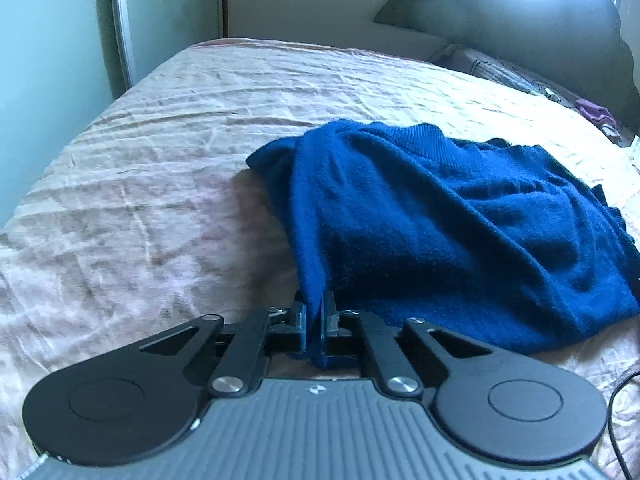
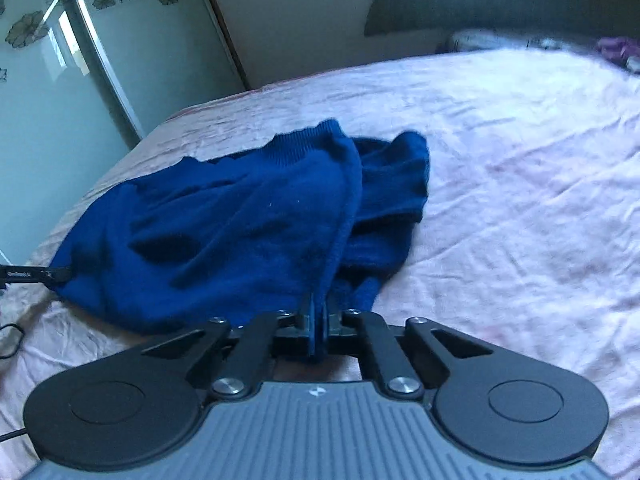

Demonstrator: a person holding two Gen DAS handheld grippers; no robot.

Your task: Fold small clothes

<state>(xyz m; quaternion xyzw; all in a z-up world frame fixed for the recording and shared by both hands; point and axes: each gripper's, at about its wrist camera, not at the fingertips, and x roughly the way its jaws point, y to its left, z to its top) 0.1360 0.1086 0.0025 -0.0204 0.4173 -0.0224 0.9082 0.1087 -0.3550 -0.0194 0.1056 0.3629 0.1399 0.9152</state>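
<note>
A blue knitted garment lies bunched on the pink bedspread. My left gripper is shut on its near left edge, and the cloth rises taut from the jaws. In the right wrist view the same garment spreads to the left, with a ribbed hem at the far side. My right gripper is shut on its near right edge. The tip of the left gripper shows at the garment's left corner.
The bedspread stretches wide to the right. A dark headboard and pillows stand at the far end. A glass wardrobe door lies past the bed's left edge. A black cable trails on the near left.
</note>
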